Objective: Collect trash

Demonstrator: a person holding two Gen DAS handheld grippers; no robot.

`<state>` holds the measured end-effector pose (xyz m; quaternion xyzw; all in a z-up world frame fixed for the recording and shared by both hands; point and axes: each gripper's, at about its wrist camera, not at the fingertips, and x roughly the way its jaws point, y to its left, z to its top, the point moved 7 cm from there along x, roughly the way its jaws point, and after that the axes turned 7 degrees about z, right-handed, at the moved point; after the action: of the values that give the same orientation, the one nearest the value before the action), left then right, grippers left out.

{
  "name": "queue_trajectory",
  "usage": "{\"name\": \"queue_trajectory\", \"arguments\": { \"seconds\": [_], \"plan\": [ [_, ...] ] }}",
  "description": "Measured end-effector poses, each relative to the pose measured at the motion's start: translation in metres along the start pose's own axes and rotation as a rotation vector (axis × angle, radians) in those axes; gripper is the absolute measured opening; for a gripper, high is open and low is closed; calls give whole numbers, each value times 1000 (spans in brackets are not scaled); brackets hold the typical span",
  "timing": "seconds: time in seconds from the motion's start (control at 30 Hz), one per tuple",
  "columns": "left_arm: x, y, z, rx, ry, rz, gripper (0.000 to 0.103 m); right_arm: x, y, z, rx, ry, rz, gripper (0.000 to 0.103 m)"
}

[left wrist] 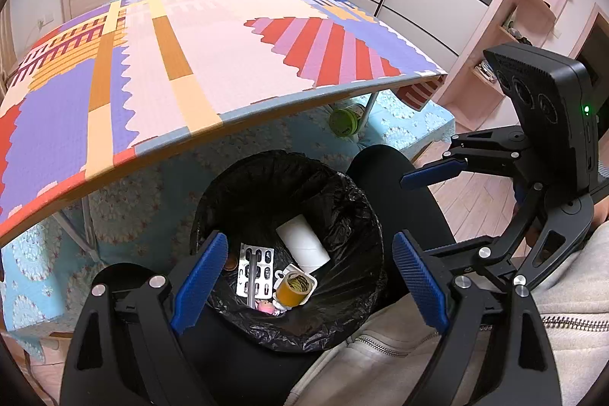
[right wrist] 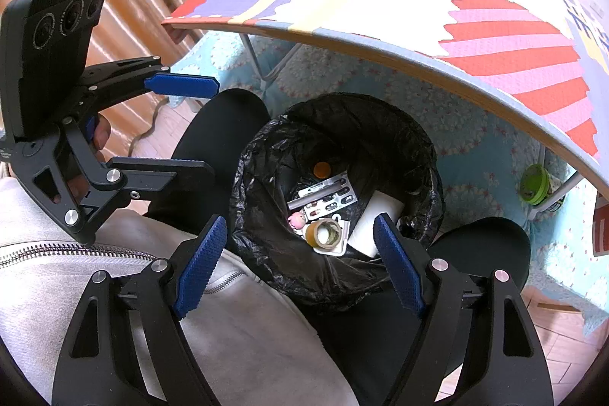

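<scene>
Both sets of jaws wide, nothing between them. My left gripper point(left wrist: 308, 276) and right gripper point(right wrist: 300, 263) both hang over the black-lined trash bin point(right wrist: 262, 155), which sits between the person's knees, near side of the counter point(left wrist: 228, 44).

In the bin: blister pack point(left wrist: 255, 269), white paper roll point(left wrist: 302, 244), tape roll point(left wrist: 293, 286) on a small white tray, a small pink figure point(right wrist: 297, 220), an orange disc point(right wrist: 321, 169).

Counter top shows nothing to pick. Looks near done to me.

Risks:
- green lidded jar point(left wrist: 345, 121) lies under the counter on the bed; if it's trash, reaching in could knock a counter leg.
- liner rim is loose; a low jaw could snag it and tip the bin.
</scene>
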<state>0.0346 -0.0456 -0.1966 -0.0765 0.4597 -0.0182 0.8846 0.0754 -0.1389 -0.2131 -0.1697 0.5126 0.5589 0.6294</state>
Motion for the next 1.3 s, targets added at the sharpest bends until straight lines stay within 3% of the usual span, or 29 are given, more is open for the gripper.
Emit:
{"name": "queue_trajectory", "arguments": {
  "seconds": [1.3],
  "plan": [
    [1, 2, -3, -3, 7, -6, 85, 0, 0, -1, -1, -2, -4, 79]
  ]
}}
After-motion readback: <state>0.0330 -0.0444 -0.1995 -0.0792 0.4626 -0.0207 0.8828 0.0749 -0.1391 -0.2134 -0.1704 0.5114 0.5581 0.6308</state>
